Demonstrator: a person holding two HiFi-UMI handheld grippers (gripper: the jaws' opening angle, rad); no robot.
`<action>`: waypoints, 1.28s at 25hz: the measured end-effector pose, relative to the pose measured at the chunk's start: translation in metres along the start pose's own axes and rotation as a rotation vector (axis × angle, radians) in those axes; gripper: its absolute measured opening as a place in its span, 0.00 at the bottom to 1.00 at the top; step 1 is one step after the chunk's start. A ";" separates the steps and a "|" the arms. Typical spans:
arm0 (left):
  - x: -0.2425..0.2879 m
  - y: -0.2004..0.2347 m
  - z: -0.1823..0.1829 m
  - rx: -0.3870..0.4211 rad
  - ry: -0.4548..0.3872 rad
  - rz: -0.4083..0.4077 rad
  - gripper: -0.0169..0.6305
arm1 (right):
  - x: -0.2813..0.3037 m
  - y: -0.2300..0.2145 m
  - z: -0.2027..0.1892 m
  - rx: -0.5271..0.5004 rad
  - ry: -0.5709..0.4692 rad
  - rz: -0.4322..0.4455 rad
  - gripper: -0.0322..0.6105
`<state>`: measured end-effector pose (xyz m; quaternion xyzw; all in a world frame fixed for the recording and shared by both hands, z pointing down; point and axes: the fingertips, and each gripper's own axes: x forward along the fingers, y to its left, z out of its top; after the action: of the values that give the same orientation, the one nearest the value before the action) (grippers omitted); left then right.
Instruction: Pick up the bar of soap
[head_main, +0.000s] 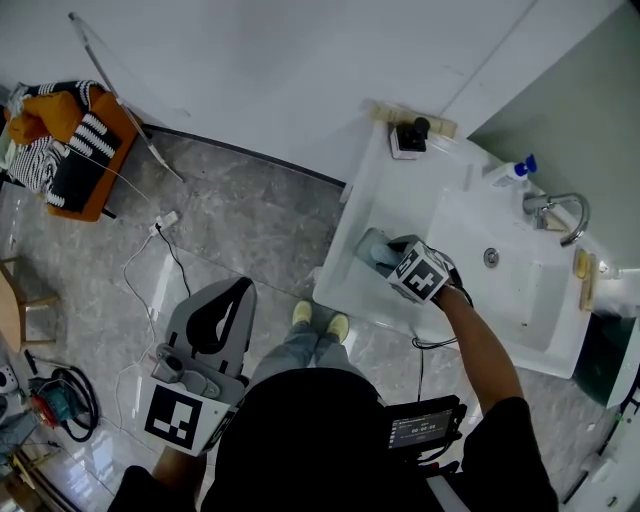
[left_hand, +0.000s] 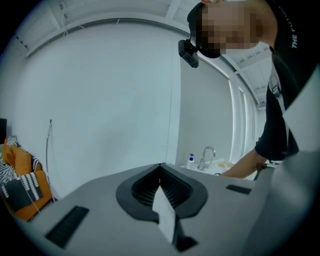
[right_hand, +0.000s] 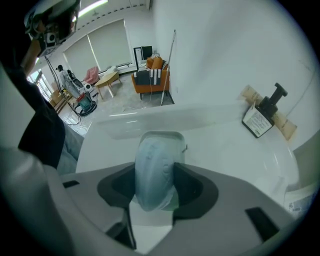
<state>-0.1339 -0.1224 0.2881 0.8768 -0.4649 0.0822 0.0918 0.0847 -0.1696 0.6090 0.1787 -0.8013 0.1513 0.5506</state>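
The bar of soap (right_hand: 154, 170) is pale blue-green and oval. It stands between the jaws of my right gripper (right_hand: 155, 192), and both dark pads press on its sides. Just beyond it lies a pale soap dish (right_hand: 162, 137) on the white counter (right_hand: 225, 155). In the head view the right gripper (head_main: 383, 255) points down at the counter left of the sink basin (head_main: 515, 300). My left gripper (head_main: 243, 288) hangs low at the left over the floor, away from the counter. Its jaws are shut with nothing in them, and in its own view the left gripper (left_hand: 160, 167) faces a bare wall.
A faucet (head_main: 562, 212) and a blue-capped pump bottle (head_main: 514, 170) stand behind the basin. A small black-topped stand (head_main: 408, 138) sits at the counter's back corner. Two yellowish bars (head_main: 583, 276) lie on the basin's right rim. An orange chair (head_main: 72, 140) and cables (head_main: 160, 240) are on the floor.
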 end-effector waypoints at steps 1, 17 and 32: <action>0.000 -0.001 0.001 -0.004 -0.002 -0.004 0.04 | -0.002 0.000 0.001 0.020 -0.015 -0.001 0.38; 0.002 -0.007 0.001 -0.014 0.009 -0.023 0.04 | -0.003 -0.002 -0.006 0.255 -0.002 0.131 0.38; -0.001 -0.011 0.002 -0.015 0.004 -0.042 0.04 | -0.011 -0.005 -0.004 0.376 -0.037 0.162 0.40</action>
<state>-0.1255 -0.1164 0.2851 0.8855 -0.4468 0.0785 0.1007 0.0937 -0.1710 0.5999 0.2158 -0.7807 0.3387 0.4788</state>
